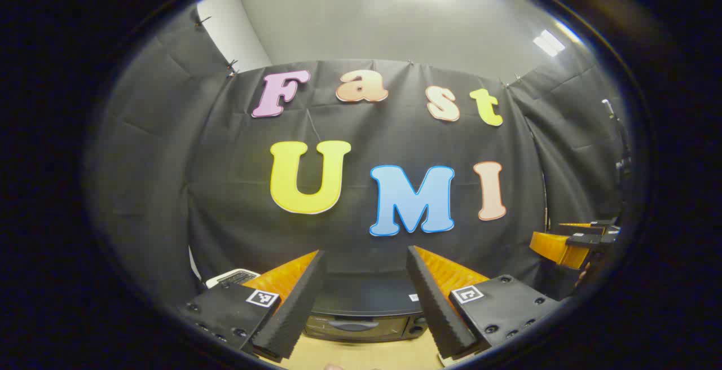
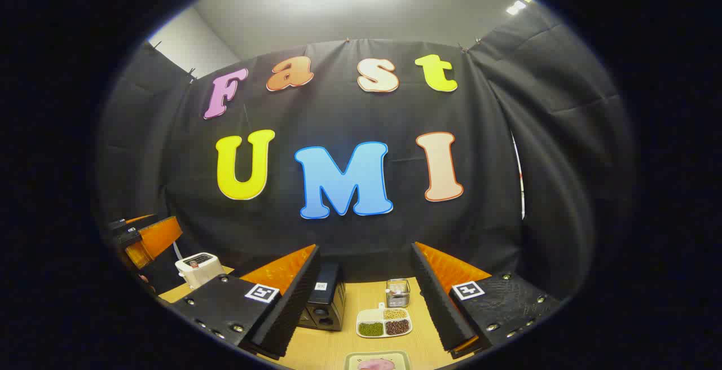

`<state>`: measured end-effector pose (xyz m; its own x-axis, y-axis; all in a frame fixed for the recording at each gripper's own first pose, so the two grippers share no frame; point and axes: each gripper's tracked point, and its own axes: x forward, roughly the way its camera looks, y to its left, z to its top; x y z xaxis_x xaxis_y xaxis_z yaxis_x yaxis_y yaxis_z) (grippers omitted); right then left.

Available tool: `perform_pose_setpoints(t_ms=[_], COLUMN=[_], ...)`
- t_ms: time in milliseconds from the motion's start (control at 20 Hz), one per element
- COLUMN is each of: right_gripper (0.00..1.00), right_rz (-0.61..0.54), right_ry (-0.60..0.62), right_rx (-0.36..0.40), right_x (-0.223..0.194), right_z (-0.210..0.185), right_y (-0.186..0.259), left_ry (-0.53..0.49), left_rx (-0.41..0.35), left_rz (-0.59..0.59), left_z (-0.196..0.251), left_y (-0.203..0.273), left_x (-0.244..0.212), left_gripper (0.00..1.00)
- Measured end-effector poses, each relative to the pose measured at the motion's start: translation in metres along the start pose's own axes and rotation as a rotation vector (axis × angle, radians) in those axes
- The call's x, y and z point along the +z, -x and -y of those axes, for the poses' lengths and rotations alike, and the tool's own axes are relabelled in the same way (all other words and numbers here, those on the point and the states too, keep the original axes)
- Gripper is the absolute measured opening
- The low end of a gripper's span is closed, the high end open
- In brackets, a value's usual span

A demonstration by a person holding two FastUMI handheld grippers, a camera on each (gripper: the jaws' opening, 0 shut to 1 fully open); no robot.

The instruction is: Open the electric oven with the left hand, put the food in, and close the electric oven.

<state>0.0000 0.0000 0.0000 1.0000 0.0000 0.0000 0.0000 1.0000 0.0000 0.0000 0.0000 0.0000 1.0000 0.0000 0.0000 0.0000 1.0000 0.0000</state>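
Observation:
The black electric oven point(image 1: 364, 316) sits on the wooden table, its door shut, straight ahead of my left gripper point(image 1: 365, 296), whose fingers stand wide apart and empty above it. The right gripper view has the same oven point(image 2: 327, 302) at the left, partly behind a finger. My right gripper point(image 2: 364, 296) is open and empty, held high over the table. A pale plate with pink food point(image 2: 377, 362) lies at the bottom edge below it. The right gripper point(image 1: 569, 243) appears at the far right of the left gripper view, the left gripper point(image 2: 149, 240) at the far left of the right gripper view.
A divided dish of beans point(image 2: 383, 322) and a small clear jar point(image 2: 397, 293) stand right of the oven. A white appliance point(image 2: 198, 268) sits at the table's left, seen also as a white appliance point(image 1: 231, 277) behind my left finger. Black cloth walls the booth.

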Motion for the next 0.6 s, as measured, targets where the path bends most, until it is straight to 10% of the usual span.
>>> perform_pose_setpoints(t_ms=[600], right_gripper=[0.96], right_rz=[-0.053], right_ry=[-0.022], right_rx=[-0.011], right_x=[-0.021], right_z=[-0.009], right_y=[-0.002], left_ry=[0.010], left_rx=[-0.025], left_rz=[-0.035], left_z=[-0.010], left_y=[-0.018], left_x=[-0.023], left_gripper=[0.94])
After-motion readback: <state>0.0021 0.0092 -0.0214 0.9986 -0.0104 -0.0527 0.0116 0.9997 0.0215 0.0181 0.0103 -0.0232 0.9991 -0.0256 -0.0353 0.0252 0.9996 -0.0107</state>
